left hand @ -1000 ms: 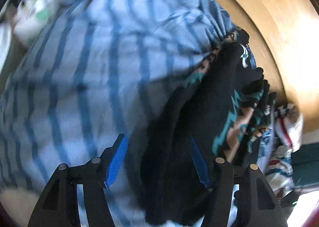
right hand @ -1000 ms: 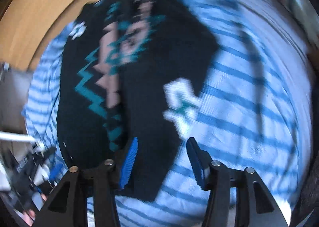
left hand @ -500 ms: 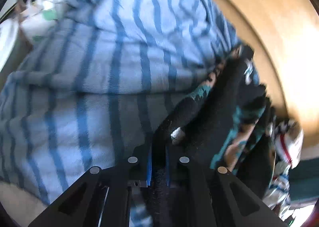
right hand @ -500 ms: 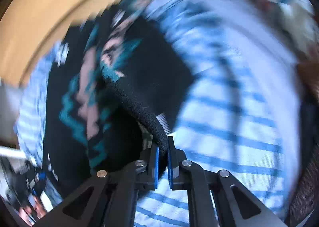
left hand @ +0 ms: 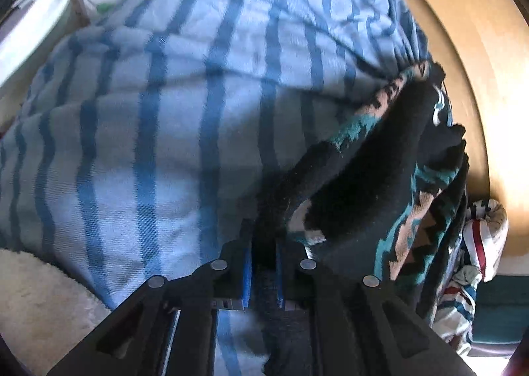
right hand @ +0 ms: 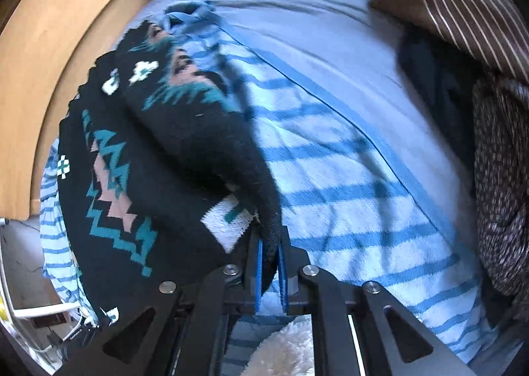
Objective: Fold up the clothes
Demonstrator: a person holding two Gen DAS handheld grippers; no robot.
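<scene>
Left wrist view: left gripper (left hand: 263, 272) pinched tight on a black edge of the sweater (left hand: 373, 177), blue pads nearly together with the knit between them. Sweater is black with teal and tan zigzag bands; its gripped edge rises off the striped blanket (left hand: 172, 118) and runs away to the far right, toward the wooden bed frame (left hand: 463, 29). Blanket is pale blue with darker blue stripes and fills the left and middle of the view. White fluffy fabric (left hand: 36, 293) at near left. Crumpled red, white and blue cloth (left hand: 479, 244) at right, beside the frame.

Right wrist view: right gripper (right hand: 270, 272) clamped on another black edge of the sweater (right hand: 139, 158); fabric sits between the blue pads. From the grip the edge lifts and folds over toward the far left, a white patch showing just left of the pads. Rest of the sweater lies flat on the striped blanket (right hand: 347, 204), left of centre, close to the wooden bed frame (right hand: 49, 45). Brown striped pillow (right hand: 463, 6) at far right; speckled dark knit (right hand: 502, 177) at right edge.
</scene>
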